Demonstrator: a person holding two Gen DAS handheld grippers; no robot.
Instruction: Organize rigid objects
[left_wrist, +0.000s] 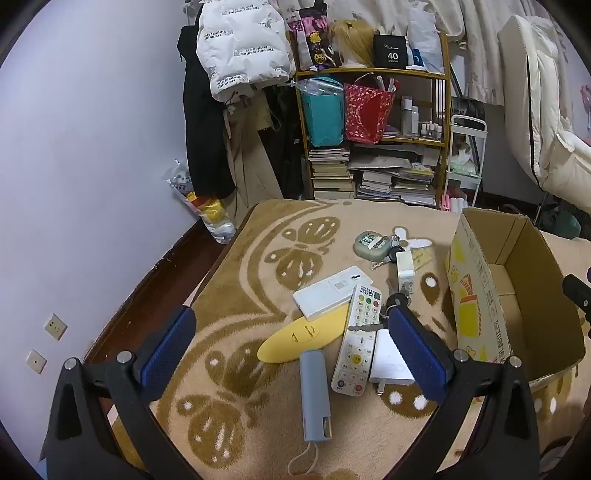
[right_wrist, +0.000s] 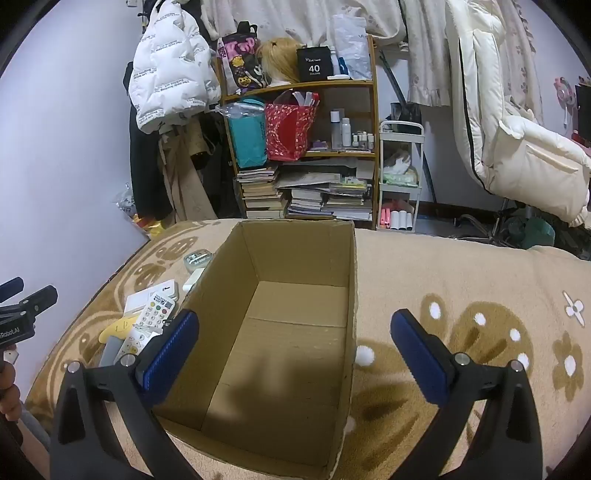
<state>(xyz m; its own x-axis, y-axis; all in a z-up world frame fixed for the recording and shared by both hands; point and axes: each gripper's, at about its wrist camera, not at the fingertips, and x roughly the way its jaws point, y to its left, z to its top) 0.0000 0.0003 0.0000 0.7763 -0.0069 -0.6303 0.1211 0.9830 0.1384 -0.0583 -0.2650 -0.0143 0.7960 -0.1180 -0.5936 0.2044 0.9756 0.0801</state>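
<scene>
A pile of rigid objects lies on the butterfly-patterned blanket: a white remote (left_wrist: 357, 339), a white power bank (left_wrist: 334, 291), a yellow oval case (left_wrist: 304, 338), a grey-blue stick with a cord (left_wrist: 315, 395), a white charger plug (left_wrist: 389, 363), another white adapter (left_wrist: 405, 267), keys (left_wrist: 388, 254) and a grey-green round case (left_wrist: 370, 243). My left gripper (left_wrist: 291, 332) is open and empty above the pile. An open cardboard box (right_wrist: 295, 258) stands to the right of the pile and is empty inside. My right gripper (right_wrist: 293, 332) is open and empty above the box.
The blanket (right_wrist: 461, 277) covers a bed. Behind it stand a wooden shelf (left_wrist: 373, 74) with bags and stacked books, hanging coats (left_wrist: 240, 48) and a small white cart (left_wrist: 465, 162). The left gripper's tip shows at the left edge of the right wrist view (right_wrist: 26, 299).
</scene>
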